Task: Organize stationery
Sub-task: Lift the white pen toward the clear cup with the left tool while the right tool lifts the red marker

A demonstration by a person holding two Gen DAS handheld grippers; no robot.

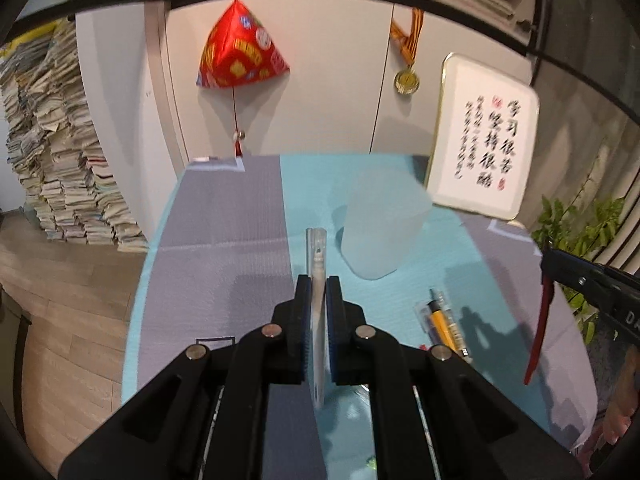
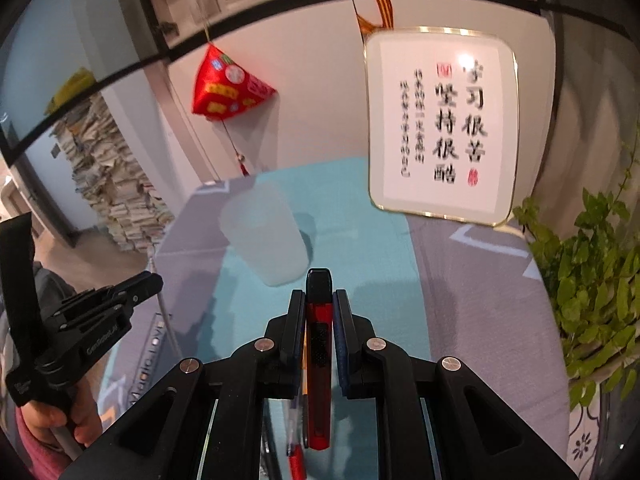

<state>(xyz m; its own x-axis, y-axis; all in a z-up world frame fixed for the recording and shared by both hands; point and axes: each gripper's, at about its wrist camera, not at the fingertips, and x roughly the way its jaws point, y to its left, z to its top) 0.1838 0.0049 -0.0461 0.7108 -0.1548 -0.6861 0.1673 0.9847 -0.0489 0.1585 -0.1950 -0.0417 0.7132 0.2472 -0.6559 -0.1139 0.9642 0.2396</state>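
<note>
far left, a leaning stack of papers (image 1: 60,152) rises from the wooden floor, its top cut off by a dark curved edge. the left gripper (image 1: 319,292) is clamped on a clear ruler-like strip (image 1: 318,264), held edge-on between the pads so its markings are hard to read; its lower end blurs against the tablecloth (image 1: 224,240). just beyond and to the right stands a frosted cup (image 1: 380,232), upright on the teal stripe, blurred at the rim. nearer and right of it, a clear packet of pens (image 1: 444,320) lies flat on the cloth, its near end hidden behind the gripper's linkage. the right gripper (image 2: 319,300) is closed on a red and black utility knife (image 2: 319,344), lifted above the table, with the cup beyond its tip. under it a red-capped pen (image 2: 295,452) shows only partly. a framed calligraphy panel (image 2: 440,120) leans against the far wall, and a leafy plant (image 2: 592,280) is cut off at the far right. a hand (image 2: 52,420) grips the left tool's handle.
</note>
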